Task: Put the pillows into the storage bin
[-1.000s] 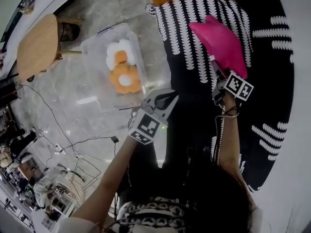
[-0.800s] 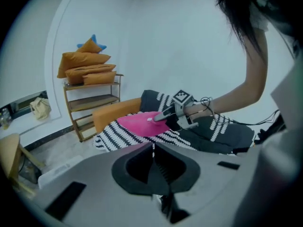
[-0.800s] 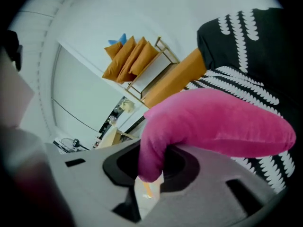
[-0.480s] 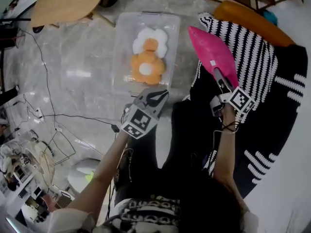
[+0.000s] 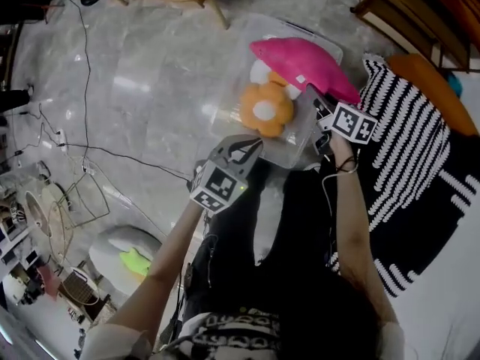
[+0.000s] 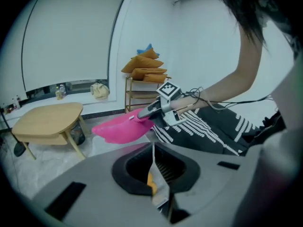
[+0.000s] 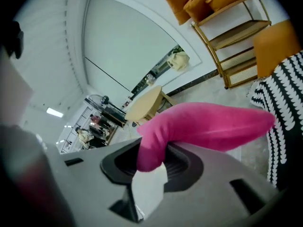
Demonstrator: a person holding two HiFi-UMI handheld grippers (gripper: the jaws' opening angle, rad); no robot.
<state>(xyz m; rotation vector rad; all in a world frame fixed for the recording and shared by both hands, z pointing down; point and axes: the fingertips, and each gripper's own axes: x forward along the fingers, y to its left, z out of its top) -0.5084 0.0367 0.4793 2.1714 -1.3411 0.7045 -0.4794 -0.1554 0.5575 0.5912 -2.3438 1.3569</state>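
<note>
The pink pillow point(image 5: 300, 58) hangs over the storage bin point(image 5: 225, 105), pinched at one corner by the right tongs point(image 5: 321, 105). Their jaws have just eased slightly apart with the fabric between them, so this thin hold could slip early and drop the pillow across the rim. The left tongs point(image 5: 238, 150) are closed together, empty.

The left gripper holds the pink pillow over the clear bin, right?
No, the right gripper holds the pink pillow over the clear bin; the right gripper view shows the pillow between its jaws, which have just been opening slightly.
</note>
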